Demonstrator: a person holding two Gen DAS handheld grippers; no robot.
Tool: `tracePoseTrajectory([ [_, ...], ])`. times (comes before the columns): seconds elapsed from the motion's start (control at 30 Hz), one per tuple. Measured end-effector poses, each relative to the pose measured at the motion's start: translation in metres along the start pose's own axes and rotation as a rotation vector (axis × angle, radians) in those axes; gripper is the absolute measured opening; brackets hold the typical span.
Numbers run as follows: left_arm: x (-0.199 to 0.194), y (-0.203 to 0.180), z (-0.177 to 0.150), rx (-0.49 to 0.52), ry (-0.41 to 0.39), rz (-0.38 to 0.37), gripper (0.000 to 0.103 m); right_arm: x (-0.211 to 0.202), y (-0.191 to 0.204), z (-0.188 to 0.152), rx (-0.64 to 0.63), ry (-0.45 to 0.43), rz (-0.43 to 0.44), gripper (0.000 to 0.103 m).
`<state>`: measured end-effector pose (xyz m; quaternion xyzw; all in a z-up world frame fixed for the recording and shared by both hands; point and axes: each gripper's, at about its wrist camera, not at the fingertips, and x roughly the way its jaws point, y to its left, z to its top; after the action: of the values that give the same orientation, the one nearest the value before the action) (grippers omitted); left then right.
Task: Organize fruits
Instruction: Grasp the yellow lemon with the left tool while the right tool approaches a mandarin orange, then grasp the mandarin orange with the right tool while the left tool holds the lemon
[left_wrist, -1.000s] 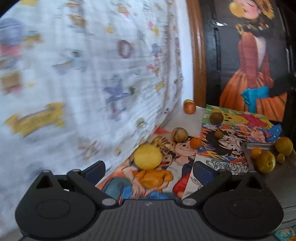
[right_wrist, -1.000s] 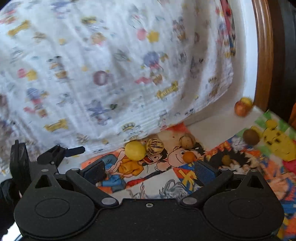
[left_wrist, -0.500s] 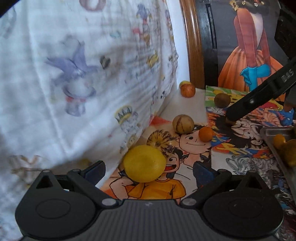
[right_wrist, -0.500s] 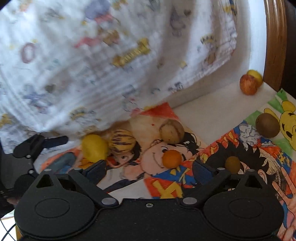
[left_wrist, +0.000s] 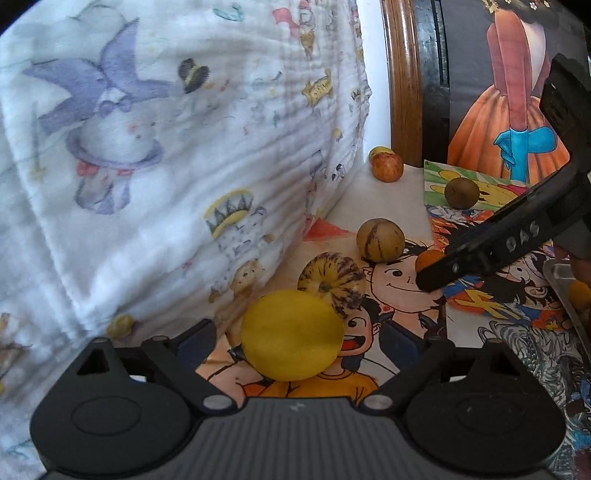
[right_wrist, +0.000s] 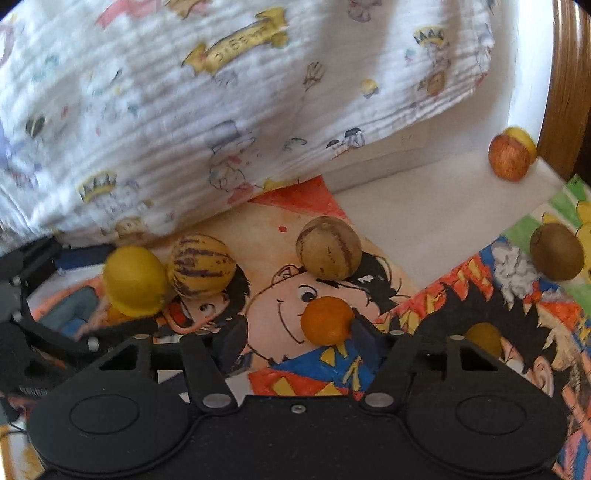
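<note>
left gripper (left_wrist: 297, 339) is spread wide with a smooth round yellow fruit (left_wrist: 291, 335) sitting between its fingers at bottom centre, not pinched. just behind it is a ribbed, purple-streaked melon-looking fruit (left_wrist: 331, 282). right gripper (right_wrist: 297, 345) is also parted, matte orange ball (right_wrist: 327, 320) touching its right finger, lower middle. crinkly printed cloth (right_wrist: 221, 110) fills the top.
</note>
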<state>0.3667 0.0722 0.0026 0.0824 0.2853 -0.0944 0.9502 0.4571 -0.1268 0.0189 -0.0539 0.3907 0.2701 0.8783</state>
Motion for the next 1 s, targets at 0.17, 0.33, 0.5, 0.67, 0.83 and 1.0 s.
tracePoseTrajectory([
  [0.17,0.011,0.004,0.000,-0.038,0.027,-0.007,0.076,-0.001,-0.002,0.002,0.004,-0.018,-0.019,0.049],
  [0.33,0.015,0.007,0.001,-0.063,0.033,-0.014,0.069,0.005,-0.003,0.004,0.008,0.004,-0.042,0.049],
  [0.5,0.014,0.008,0.002,-0.069,0.036,-0.012,0.068,0.016,-0.001,0.006,0.009,0.054,-0.085,0.042],
  [0.67,0.014,0.004,0.003,-0.075,0.039,0.011,0.068,0.018,0.002,0.008,0.005,0.043,-0.085,0.035],
  [0.83,0.012,0.003,0.003,-0.098,0.048,0.007,0.067,0.015,0.008,0.008,-0.009,0.047,-0.066,0.034],
  [1.0,0.004,0.003,0.001,-0.124,0.066,-0.016,0.067,0.002,0.020,0.005,-0.020,0.050,-0.003,0.034],
])
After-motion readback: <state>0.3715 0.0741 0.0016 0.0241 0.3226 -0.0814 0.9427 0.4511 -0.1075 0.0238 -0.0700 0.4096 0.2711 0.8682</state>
